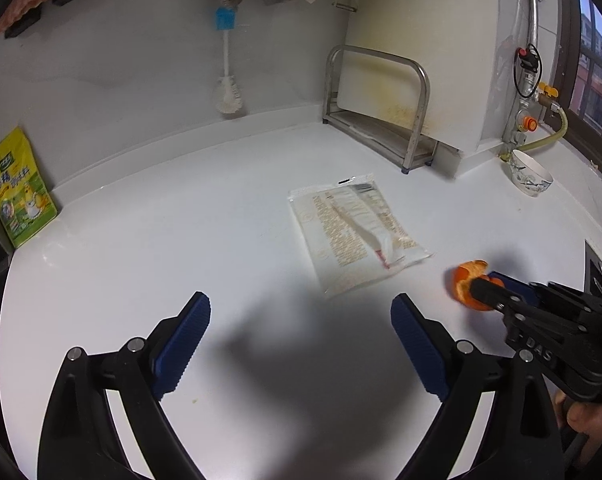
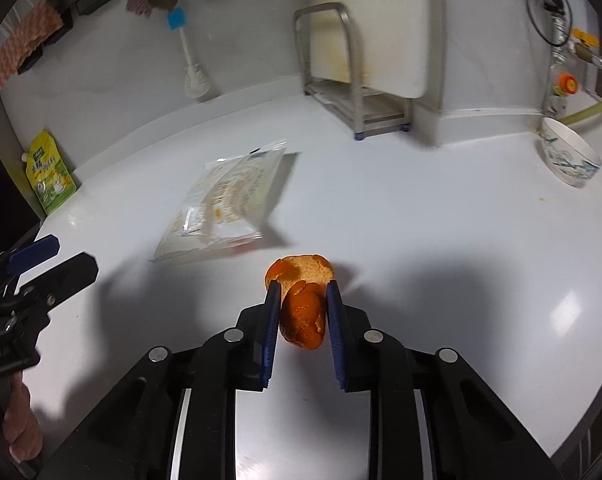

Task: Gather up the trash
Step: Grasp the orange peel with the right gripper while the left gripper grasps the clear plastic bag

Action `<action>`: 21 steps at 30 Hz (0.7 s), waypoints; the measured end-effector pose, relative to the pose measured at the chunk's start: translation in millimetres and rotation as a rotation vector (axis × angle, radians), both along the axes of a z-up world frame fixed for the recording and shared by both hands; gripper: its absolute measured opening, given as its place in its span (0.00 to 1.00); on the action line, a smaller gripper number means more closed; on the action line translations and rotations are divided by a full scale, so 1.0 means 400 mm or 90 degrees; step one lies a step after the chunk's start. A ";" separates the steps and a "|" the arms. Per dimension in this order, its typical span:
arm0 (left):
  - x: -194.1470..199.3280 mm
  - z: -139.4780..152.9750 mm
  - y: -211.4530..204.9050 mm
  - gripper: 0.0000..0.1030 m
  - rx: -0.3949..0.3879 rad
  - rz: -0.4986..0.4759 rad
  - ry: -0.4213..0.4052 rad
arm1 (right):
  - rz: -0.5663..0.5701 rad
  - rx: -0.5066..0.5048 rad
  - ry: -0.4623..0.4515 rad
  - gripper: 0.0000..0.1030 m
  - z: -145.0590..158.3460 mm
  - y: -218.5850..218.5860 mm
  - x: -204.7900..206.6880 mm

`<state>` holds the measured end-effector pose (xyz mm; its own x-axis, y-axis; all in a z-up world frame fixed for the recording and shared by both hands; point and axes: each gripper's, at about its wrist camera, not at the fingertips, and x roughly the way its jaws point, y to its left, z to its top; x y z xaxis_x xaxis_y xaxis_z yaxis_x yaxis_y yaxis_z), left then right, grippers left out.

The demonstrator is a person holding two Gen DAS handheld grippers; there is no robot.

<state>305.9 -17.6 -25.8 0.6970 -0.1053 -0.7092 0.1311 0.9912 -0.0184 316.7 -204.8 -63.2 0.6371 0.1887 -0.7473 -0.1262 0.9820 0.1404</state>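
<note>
Right gripper (image 2: 301,292) clamps orange peel (image 2: 303,316) on the counter (image 2: 441,240). Left gripper (image 1: 301,308) gapes, empty. Wrapper (image 1: 353,232) lies beyond.

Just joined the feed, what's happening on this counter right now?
A person is clearing trash off a white kitchen counter with tongs in each hand. The right tongs are shut on a piece of orange peel. The left tongs hang open and empty over the counter. An empty plastic food wrapper lies flat beyond them, not yet picked up.
</note>
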 end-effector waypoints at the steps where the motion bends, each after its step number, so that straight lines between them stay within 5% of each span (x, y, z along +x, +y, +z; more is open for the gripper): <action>1: 0.007 0.001 -0.013 0.88 0.004 -0.001 -0.004 | -0.006 0.001 -0.003 0.22 0.004 -0.015 -0.006; 11: 0.122 0.022 -0.127 0.93 0.017 0.012 -0.028 | -0.036 0.043 -0.025 0.22 0.027 -0.121 -0.039; 21: 0.206 -0.056 -0.172 0.93 0.047 0.035 0.029 | -0.038 0.080 -0.046 0.22 0.042 -0.166 -0.059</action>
